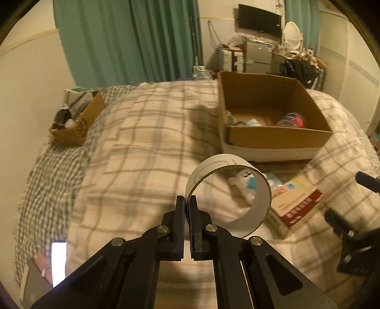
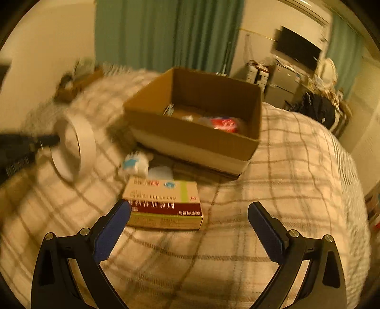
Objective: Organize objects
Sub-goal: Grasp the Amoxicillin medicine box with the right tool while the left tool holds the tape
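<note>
My left gripper (image 1: 187, 202) is shut on the rim of a white tape roll (image 1: 258, 202) and holds it above the plaid bed cover; the roll also shows in the right wrist view (image 2: 80, 145). My right gripper (image 2: 188, 211) is open and empty, just in front of a cream and dark red carton (image 2: 163, 204), which also shows in the left wrist view (image 1: 296, 204). A small white and blue packet (image 2: 134, 164) lies behind the carton. An open cardboard box (image 1: 273, 135) stands beyond on the bed and holds a bottle with a red label (image 1: 293, 121).
A smaller cardboard box (image 1: 76, 123) with clutter sits at the bed's far left. A lit phone (image 1: 59, 261) lies at the near left edge. Green curtains, a TV (image 1: 260, 21) and cluttered furniture stand behind the bed.
</note>
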Tool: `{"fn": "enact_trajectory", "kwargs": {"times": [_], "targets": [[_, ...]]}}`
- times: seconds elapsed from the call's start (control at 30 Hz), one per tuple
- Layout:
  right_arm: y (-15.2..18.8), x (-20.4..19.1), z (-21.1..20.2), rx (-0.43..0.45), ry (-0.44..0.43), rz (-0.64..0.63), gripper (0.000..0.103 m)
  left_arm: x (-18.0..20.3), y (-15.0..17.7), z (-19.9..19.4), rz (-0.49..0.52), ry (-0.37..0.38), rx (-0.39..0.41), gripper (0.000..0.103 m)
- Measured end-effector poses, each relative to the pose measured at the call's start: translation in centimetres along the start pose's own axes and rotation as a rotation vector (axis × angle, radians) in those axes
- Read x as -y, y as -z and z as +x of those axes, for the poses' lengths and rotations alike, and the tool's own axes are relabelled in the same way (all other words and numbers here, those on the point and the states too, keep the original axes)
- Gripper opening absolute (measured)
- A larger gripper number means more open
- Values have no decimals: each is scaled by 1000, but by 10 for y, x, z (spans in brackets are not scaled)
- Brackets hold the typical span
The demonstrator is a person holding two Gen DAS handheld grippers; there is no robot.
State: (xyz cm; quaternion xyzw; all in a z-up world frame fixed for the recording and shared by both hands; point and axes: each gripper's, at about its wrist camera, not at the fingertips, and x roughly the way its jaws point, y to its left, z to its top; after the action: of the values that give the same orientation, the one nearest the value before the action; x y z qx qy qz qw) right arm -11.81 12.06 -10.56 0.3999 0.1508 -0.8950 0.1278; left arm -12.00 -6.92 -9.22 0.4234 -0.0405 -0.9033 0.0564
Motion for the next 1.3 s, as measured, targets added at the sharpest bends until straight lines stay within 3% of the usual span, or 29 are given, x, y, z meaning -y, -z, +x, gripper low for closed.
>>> {"fn": "enact_trajectory", "kwargs": {"times": [0.27, 0.47, 0.53, 0.57, 0.6, 0.7, 0.8, 0.9, 1.17, 1.3], "targets": [[17, -56, 54, -201, 178, -372, 98, -2, 7, 16, 7, -18, -12, 2], [13, -77, 69, -151, 242, -505, 96, -8, 9, 22, -22, 3, -22, 2], [9, -81, 74, -132, 247, -526, 84, -10, 9, 22, -33, 14, -22, 2], [8, -82, 77, -134, 244, -527, 78, -11, 9, 21, -40, 18, -22, 2], [7, -81, 79, -142, 236, -523, 63, -11, 10, 21, -43, 19, -22, 2], [6, -75, 78, -142, 215, -493, 54, -11, 11, 19, -45, 20, -17, 2], [0, -64, 61, -82, 185, -425, 37, -10, 11, 14, -45, 23, -4, 2], [-8, -49, 39, -23, 136, -317, 29, -8, 11, 7, -40, 33, 12, 3], [-21, -15, -9, 65, 47, -115, 28, 1, 15, -19, -35, 79, 48, 3], [-26, -19, -35, 98, 18, -51, 28, 6, 12, -37, -29, 106, 76, 3]]}}
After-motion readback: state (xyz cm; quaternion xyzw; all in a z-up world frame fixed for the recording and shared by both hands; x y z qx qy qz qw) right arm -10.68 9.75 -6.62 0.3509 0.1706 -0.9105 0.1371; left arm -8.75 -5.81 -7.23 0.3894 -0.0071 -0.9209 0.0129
